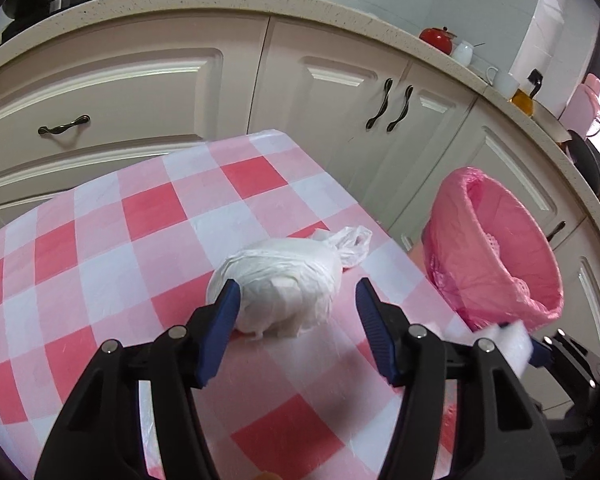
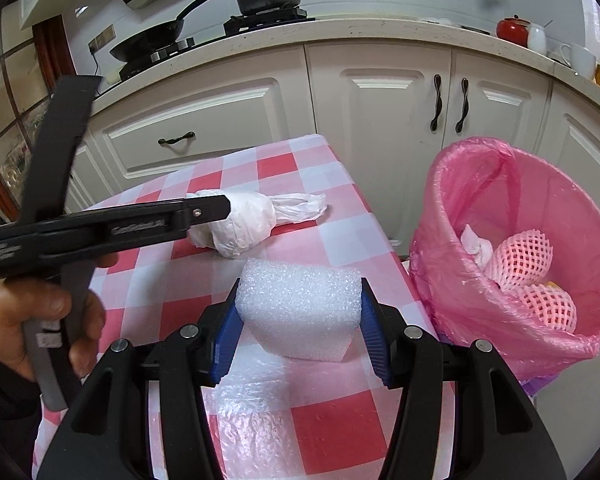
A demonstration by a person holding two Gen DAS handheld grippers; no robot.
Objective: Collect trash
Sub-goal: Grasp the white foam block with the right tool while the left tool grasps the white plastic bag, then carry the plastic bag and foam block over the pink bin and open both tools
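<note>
A tied white plastic bag [image 1: 284,288] lies on the red-and-white checked table [image 1: 140,240]. My left gripper [image 1: 296,300] is open, its blue fingers on either side of the bag's near end; the bag also shows in the right wrist view [image 2: 244,220], with the left gripper [image 2: 204,210] at it. My right gripper [image 2: 300,312] is shut on a white foam block [image 2: 300,312], held above the table near its right edge. The block also shows at the lower right of the left wrist view [image 1: 508,340]. A pink-lined trash bin [image 2: 460,256] stands right of the table.
The bin [image 1: 452,248] holds pink foam netting [image 2: 528,264] and crumpled paper. White kitchen cabinets [image 2: 380,112] run behind the table. The counter carries a stove with a pan [image 2: 152,36] and pot, a red pot [image 2: 512,26] and cups.
</note>
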